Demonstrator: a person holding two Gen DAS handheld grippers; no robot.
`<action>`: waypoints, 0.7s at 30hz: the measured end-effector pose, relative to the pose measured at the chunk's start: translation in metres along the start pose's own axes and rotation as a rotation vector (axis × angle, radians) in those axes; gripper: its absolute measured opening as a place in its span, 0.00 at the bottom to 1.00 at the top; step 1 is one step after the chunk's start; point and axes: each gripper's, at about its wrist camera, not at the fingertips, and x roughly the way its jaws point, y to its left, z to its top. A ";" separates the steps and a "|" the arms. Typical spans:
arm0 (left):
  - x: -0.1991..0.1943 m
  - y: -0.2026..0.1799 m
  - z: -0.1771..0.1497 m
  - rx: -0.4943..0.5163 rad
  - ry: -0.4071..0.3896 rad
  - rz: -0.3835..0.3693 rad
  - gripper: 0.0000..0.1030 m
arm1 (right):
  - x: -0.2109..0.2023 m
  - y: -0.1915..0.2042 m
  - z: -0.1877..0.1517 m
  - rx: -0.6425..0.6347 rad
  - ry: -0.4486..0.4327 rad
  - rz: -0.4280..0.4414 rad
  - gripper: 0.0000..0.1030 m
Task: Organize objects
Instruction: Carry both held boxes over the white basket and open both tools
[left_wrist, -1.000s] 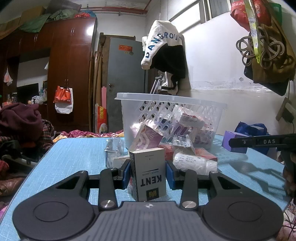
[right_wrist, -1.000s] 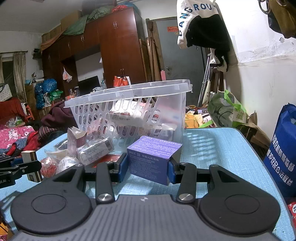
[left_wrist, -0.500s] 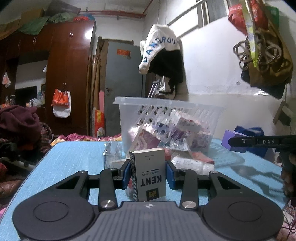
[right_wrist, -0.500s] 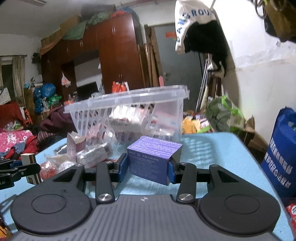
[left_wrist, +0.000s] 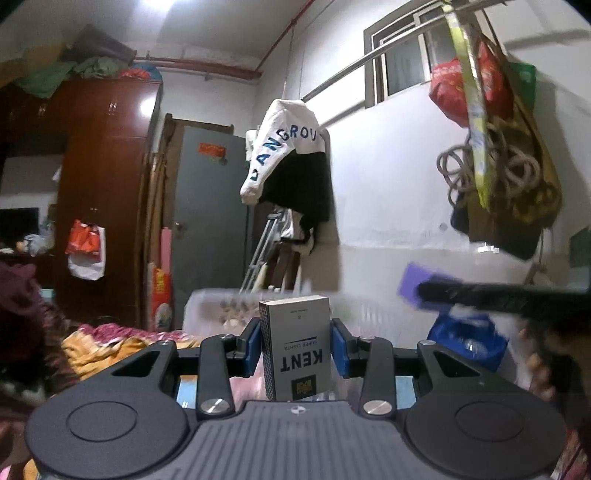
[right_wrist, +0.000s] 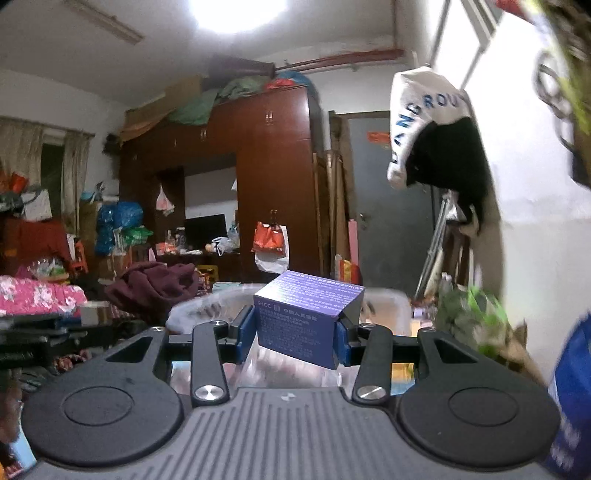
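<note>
The grey KENT pack (left_wrist: 295, 349) stands upright, its print upside down, clamped between the blue pads of the left gripper (left_wrist: 295, 349), whose jaws are closed on its two sides. It is held in the air in front of the white basket (left_wrist: 207, 306), whose rim shows blurred just behind and below it. The purple box (right_wrist: 308, 319) sits tilted, one corner toward the camera, between the blue pads of the right gripper (right_wrist: 297, 332), the jaws clamped on it; it too hangs in front of the basket (right_wrist: 388, 306), above the rim. In the left view the purple box (left_wrist: 415, 286) and the dark right gripper (left_wrist: 480, 295) appear blurred at the right, level with the pack and well apart from it. Behind stand a brown wardrobe (right_wrist: 273, 177), a grey door (left_wrist: 210, 229) and a white and black jacket (left_wrist: 291, 158) hung on the wall.
</note>
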 end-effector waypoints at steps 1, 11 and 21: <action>0.014 0.002 0.011 -0.006 -0.004 0.001 0.41 | 0.015 -0.002 0.009 -0.011 0.012 -0.015 0.45; 0.134 0.022 0.030 -0.009 0.233 0.090 0.76 | 0.103 -0.006 0.025 -0.082 0.172 -0.091 0.99; 0.030 0.016 -0.027 -0.043 0.229 0.108 0.80 | 0.029 0.003 -0.045 0.063 0.268 0.113 1.00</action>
